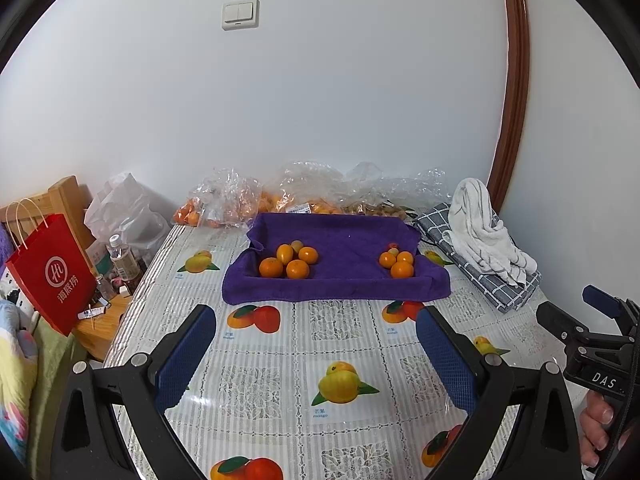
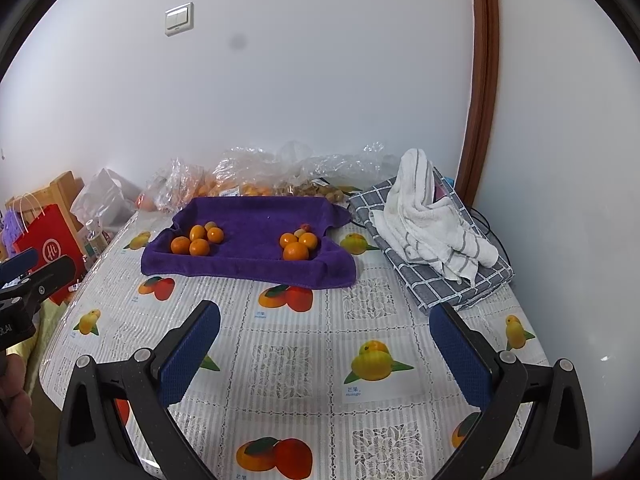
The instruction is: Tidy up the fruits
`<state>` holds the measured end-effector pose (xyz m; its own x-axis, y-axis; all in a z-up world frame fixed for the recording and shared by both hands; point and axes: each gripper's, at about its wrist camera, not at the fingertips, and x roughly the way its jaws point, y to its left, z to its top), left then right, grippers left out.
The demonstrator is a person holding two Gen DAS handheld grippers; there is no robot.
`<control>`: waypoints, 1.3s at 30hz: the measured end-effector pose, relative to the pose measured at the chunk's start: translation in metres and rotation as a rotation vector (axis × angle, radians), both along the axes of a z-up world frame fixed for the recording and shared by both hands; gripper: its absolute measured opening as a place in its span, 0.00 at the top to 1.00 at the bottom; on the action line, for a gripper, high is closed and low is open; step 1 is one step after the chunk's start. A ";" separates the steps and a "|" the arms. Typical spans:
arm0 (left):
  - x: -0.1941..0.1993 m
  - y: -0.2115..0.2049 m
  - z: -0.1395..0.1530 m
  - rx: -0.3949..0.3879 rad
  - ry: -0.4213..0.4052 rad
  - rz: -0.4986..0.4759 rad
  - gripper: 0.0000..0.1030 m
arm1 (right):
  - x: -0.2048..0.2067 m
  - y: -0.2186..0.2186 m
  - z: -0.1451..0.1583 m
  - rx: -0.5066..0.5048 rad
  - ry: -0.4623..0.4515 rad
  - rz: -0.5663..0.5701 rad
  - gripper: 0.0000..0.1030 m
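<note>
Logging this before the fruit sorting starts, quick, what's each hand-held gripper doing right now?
Left hand-held gripper: open, holding nothing, above the tablecloth.
Right hand-held gripper: open, holding nothing.

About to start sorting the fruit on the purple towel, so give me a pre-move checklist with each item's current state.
1. Left hand-held gripper open and empty: ok.
2. Right hand-held gripper open and empty: ok.
3. Left fruit pile on the purple towel in view, unobstructed: ok.
4. Right fruit pile in view, unobstructed: ok.
5. Tablecloth between grippers and towel free of objects: ok.
6. Which fruits in each pile differ in kind: cannot tell.
</note>
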<state>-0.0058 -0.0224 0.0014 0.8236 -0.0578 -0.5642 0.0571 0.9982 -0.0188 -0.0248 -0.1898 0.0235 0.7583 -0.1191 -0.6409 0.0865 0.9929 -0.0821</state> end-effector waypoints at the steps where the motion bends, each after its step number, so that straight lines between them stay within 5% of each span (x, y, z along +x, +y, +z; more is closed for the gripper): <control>1: 0.000 0.000 0.000 0.000 -0.001 0.001 0.02 | 0.000 0.000 0.000 0.003 0.000 -0.001 0.00; 39: 0.001 0.007 -0.001 -0.001 -0.006 0.006 0.02 | -0.001 0.004 0.003 -0.006 -0.004 0.001 0.00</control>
<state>-0.0051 -0.0159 0.0005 0.8275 -0.0533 -0.5590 0.0513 0.9985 -0.0193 -0.0257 -0.1860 0.0261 0.7611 -0.1218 -0.6370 0.0856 0.9925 -0.0876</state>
